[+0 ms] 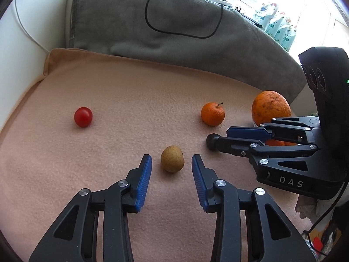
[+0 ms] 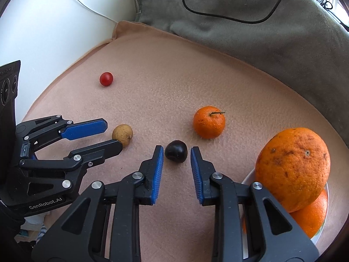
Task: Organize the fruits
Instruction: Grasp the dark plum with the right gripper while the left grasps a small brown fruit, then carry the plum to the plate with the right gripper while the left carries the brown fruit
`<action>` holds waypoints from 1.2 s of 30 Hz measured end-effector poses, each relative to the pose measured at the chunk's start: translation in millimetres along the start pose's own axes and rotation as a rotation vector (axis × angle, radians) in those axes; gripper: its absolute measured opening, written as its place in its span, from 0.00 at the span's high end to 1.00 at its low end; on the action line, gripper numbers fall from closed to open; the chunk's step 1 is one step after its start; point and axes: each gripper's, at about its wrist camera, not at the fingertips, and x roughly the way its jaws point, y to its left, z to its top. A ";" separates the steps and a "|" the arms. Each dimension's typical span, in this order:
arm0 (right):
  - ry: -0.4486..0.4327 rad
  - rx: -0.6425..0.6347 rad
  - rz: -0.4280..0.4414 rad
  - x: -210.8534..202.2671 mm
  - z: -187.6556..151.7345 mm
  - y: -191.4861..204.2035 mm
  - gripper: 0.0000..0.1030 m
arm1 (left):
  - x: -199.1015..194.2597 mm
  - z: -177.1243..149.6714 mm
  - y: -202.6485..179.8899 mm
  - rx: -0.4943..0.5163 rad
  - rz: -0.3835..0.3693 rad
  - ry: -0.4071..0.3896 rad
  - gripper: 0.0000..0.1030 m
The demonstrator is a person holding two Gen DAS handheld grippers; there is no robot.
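A peach-coloured blanket (image 1: pixel 109 83) covers the surface, with a grey blanket (image 1: pixel 122 21) bunched up along its far edge, a black cable (image 1: pixel 150 25) looping across the grey folds, a white wall (image 2: pixel 43 21) to the left, and printed bags (image 1: pixel 281 28) stacked by the bright window.

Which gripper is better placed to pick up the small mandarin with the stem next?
Right. The right gripper is open beside the mandarin, with only a dark fruit between its fingers. The left gripper brackets the brown fruit, farther away.
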 end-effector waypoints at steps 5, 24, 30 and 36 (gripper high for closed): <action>0.016 0.007 0.000 5.1 2.3 -3.7 0.75 | 8.7 0.9 1.7 -0.004 0.003 0.023 0.68; 0.052 0.028 0.062 10.8 14.8 -6.2 0.75 | 11.7 0.3 4.4 -0.029 -0.024 0.028 0.78; 0.062 0.012 0.062 15.3 12.9 -4.9 0.77 | 7.6 -2.4 5.4 -0.033 -0.020 0.023 0.78; 0.047 0.027 0.067 16.4 12.2 -8.8 0.78 | 5.7 -2.1 4.8 -0.030 -0.011 0.020 0.78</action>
